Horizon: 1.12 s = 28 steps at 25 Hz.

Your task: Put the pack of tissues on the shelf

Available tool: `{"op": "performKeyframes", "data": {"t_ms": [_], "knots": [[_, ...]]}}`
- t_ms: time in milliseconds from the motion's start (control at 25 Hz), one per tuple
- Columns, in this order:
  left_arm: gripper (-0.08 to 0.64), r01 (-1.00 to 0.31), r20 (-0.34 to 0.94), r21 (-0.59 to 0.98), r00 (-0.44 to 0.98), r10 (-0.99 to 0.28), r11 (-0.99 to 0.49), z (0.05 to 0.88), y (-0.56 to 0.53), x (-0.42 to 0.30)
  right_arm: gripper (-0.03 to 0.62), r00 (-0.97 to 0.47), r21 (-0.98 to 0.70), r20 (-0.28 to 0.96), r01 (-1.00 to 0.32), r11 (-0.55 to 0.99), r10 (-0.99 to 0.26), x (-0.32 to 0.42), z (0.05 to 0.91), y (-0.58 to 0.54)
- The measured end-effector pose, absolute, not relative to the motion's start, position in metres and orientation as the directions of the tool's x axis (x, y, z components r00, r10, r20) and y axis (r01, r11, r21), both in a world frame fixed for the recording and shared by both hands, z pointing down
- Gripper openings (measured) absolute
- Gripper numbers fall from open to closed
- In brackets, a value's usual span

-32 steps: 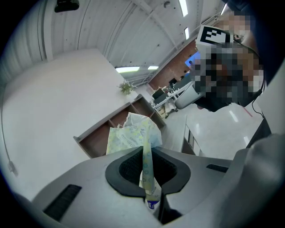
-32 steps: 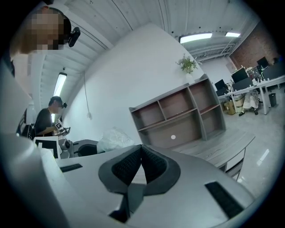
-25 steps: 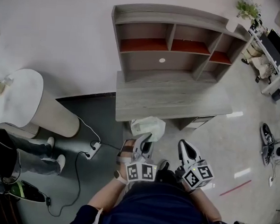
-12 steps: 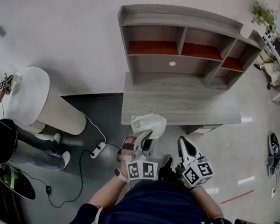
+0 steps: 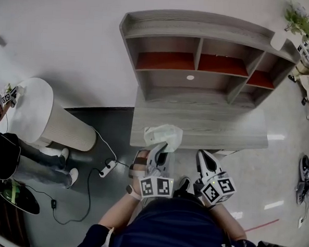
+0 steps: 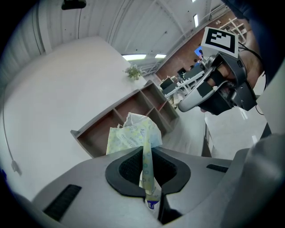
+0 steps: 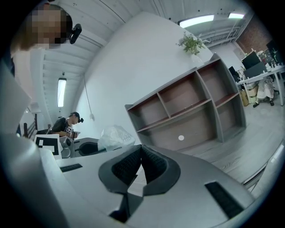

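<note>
We record left gripper [image 6: 150,180] clamped narrow on pack of tissues [image 6: 130,137] (by its wrapper edge), right gripper [image 7: 139,153] closed on nothing, shelf [image 5: 199,78] beyond desk [image 5: 211,126].

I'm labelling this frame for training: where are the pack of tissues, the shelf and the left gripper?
pack of tissues [image 5: 165,134], head view, middle of its crumpled wrapper.
shelf [image 5: 199,47], head view, upright divider between two upper compartments.
left gripper [image 5: 161,149], head view, between its fingertips, clamped on the pack.
</note>
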State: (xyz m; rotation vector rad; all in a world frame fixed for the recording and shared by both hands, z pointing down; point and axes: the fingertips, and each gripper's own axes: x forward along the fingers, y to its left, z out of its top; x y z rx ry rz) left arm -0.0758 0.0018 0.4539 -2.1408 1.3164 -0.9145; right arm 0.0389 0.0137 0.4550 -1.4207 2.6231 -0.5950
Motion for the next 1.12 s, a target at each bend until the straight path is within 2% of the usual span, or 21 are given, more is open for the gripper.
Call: {"op": "performKeyframes", "data": {"t_ms": [1120], "knots": [[0.035,-0.615,0.321,-0.705,0.167,-0.932,-0.353,0.455,-0.046,-0.04,0.011,-0.652,-0.42,0.098,-0.712,0.562,-0.752,0.085,0.461,-0.047]]}}
